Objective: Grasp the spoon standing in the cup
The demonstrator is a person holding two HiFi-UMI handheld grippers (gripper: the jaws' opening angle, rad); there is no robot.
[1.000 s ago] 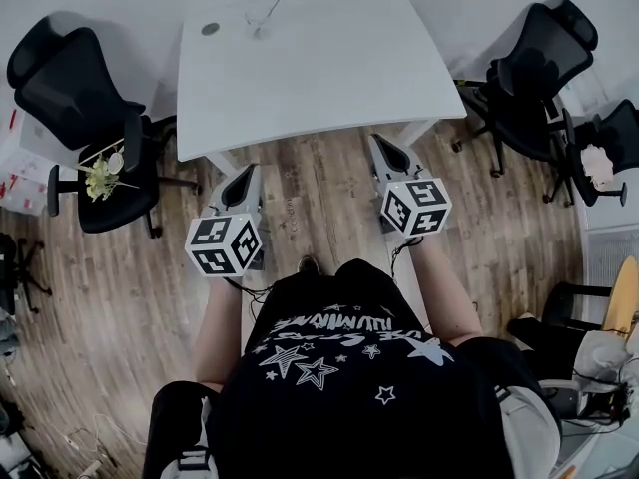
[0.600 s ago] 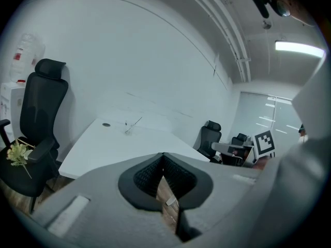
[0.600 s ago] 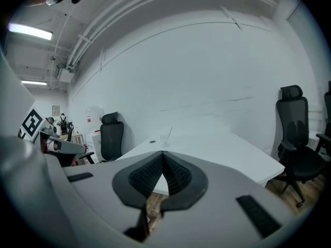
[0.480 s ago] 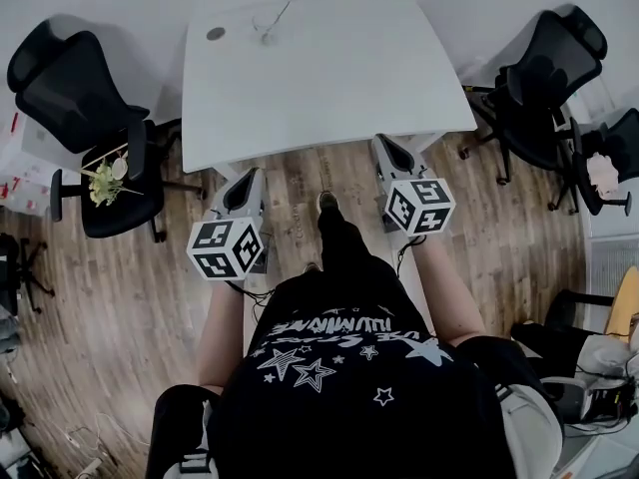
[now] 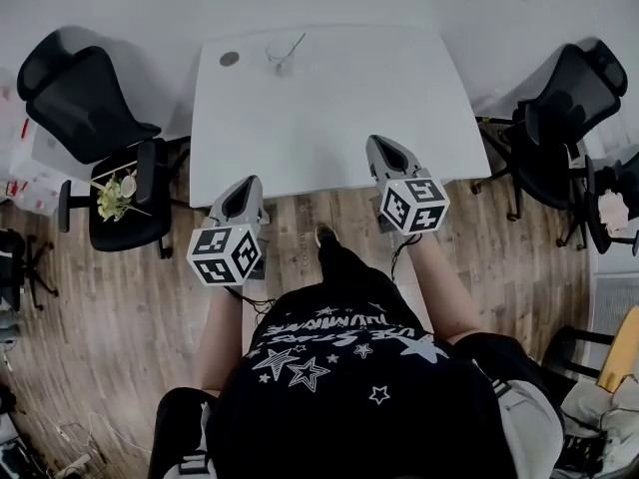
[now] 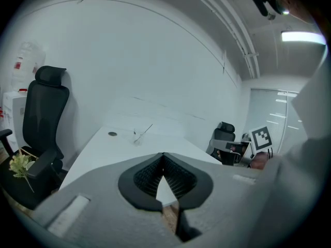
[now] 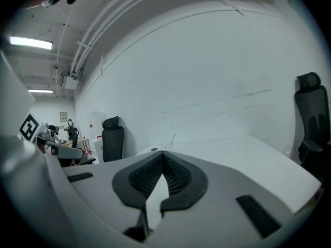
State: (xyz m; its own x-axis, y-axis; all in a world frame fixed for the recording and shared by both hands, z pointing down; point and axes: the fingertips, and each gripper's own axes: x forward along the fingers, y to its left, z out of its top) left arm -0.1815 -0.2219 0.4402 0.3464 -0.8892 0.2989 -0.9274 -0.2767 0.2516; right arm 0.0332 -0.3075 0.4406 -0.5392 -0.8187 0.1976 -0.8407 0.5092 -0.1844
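Observation:
A clear cup with a thin spoon leaning in it stands at the far left of the white table. In the left gripper view the cup and spoon appear small, far beyond the jaws. The right gripper view shows only the spoon as a thin line above the jaws. My left gripper is shut and empty at the table's near edge. Over the near part of the table, my right gripper is shut and empty too. Both are far from the cup.
A dark round disc lies on the table left of the cup. A black office chair stands left of the table, with a small plant on a seat beside it. More black chairs stand to the right.
The person has walked toward the table. Both grippers have come forward from over the wooden floor to the table's near edge, still shut.

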